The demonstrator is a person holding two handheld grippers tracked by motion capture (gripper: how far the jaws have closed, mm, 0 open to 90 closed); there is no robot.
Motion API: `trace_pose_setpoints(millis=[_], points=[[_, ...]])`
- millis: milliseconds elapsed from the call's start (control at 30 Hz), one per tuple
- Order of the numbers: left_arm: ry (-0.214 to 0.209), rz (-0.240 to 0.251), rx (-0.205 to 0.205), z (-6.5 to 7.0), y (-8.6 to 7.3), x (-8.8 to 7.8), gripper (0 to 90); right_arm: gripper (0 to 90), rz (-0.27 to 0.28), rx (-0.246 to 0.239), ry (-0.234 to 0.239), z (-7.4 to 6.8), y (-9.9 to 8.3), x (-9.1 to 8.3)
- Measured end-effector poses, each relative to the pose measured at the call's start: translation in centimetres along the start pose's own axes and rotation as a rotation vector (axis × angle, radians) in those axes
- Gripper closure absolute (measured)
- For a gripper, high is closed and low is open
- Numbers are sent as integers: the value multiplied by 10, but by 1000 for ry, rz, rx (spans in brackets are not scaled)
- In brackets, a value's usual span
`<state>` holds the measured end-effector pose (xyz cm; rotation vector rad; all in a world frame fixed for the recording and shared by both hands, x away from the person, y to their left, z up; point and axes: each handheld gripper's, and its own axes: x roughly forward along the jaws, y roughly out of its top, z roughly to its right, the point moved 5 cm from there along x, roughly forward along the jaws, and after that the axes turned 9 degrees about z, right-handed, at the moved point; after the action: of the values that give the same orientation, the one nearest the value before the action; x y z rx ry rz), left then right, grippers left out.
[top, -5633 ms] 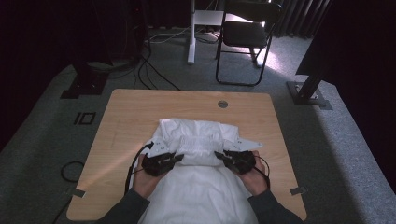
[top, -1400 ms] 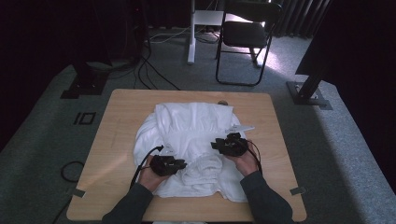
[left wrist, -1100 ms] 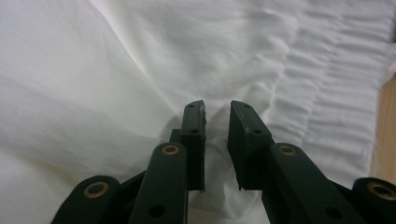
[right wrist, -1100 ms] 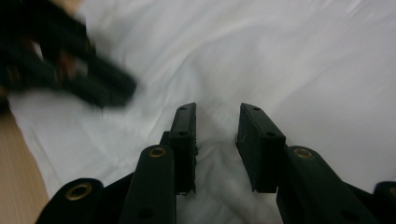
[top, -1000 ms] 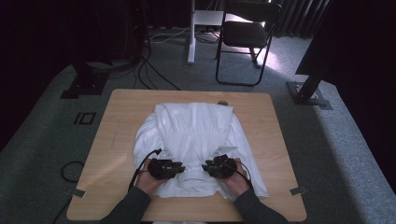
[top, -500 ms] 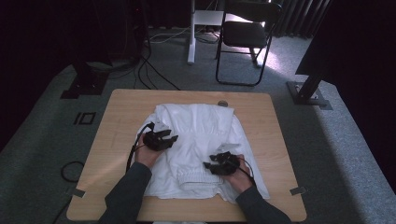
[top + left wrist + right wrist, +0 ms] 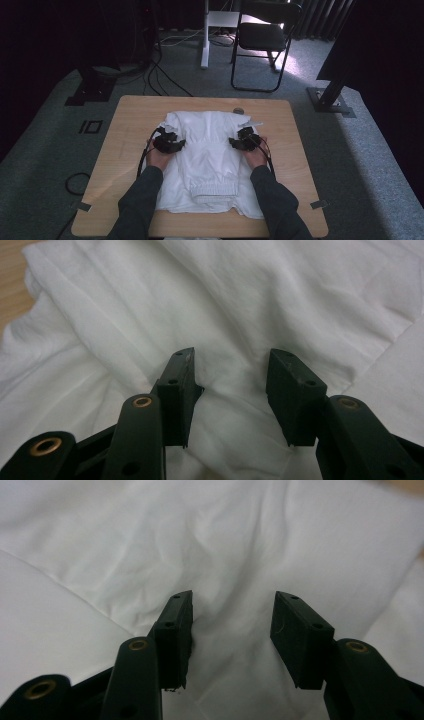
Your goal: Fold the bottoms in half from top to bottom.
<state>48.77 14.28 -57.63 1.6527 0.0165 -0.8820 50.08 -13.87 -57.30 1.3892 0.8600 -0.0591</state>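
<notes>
Wooden surface (image 7: 120, 150) at the frame's centre carries a white garment (image 7: 207, 160), left tongs (image 7: 169, 144) and right tongs (image 7: 245, 141) on its upper corners. Both gripper views: jaws spread, just opened, over cloth, gripping nothing.

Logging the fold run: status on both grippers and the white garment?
Left gripper and right gripper: jaws just opened, nothing pinched, over the cloth. White garment lies spread on the table, elastic hem toward the person. Nothing in the way.

Wooden table (image 7: 125, 150) sits on grey carpet (image 7: 360, 165), black folding chair (image 7: 262, 37) behind it, dark curtains all around, cables (image 7: 165, 75) on the floor.
</notes>
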Motion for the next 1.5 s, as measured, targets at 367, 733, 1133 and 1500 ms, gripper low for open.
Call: trace_pose_setpoints(millis=[367,733,1133,1500], points=[[-32,18,-47,8,-15,-9,556,506,18,-30,-15,-7,-20,-4],[-99,26,-74,32,-36,-39,554,509,40,-55,28,-16,-46,-36],[-104,13,-21,61,-56,-69,556,511,26,-96,56,-31,-70,-68],[103,111,-35,-3,13,-78,740,513,26,-95,59,-32,-72,-71]])
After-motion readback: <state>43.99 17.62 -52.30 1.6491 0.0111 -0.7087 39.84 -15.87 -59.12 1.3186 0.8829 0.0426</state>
